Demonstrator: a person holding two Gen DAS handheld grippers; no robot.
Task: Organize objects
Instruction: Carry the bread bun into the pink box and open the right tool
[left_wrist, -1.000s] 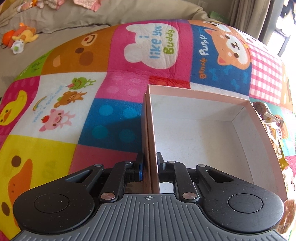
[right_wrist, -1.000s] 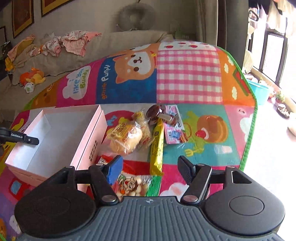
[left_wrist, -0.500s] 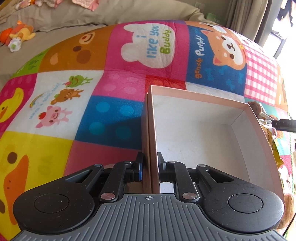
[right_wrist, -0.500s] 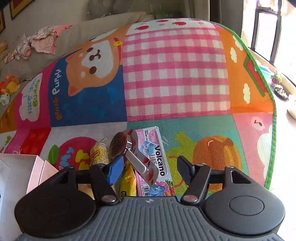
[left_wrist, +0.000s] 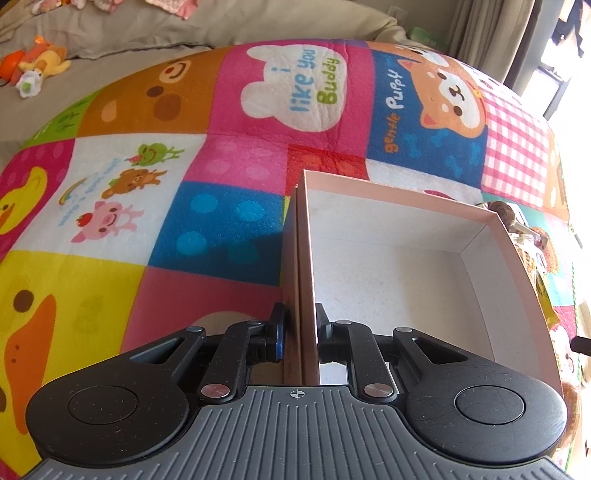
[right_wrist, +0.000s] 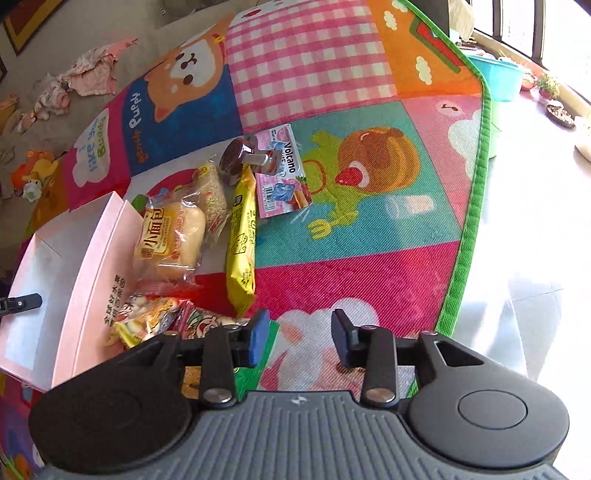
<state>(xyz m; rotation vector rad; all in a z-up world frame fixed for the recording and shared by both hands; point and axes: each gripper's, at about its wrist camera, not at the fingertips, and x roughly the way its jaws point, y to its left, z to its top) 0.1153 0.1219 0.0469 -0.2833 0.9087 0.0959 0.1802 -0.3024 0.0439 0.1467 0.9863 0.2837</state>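
The left gripper (left_wrist: 298, 332) is pinched tight on the near wall of the pink box (left_wrist: 388, 280), one finger inside and one outside — a good anchor, and it should hold there so the box does not slide on the play mat (right_wrist: 354, 236) when things drop in. The box is empty inside.

The right gripper (right_wrist: 300, 338) has nothing between its fingers; they stand partly apart and have just been closing. It hangs over bare mat, just right of the box and nearest the snack packets (right_wrist: 155, 317) at the box's right wall. Beyond those lie the bread packet (right_wrist: 171, 240), touching the box, then the yellow bar (right_wrist: 242, 240), with the Volcano pack (right_wrist: 282, 173) and brown-capped item (right_wrist: 240, 155) farthest from the box.

My judgement: reopen the fingers wider before descending — the crinkly wrappers are broad and slippery. Take the nearest packet across its narrow side, lift clear of the box wall, then release low inside the box.
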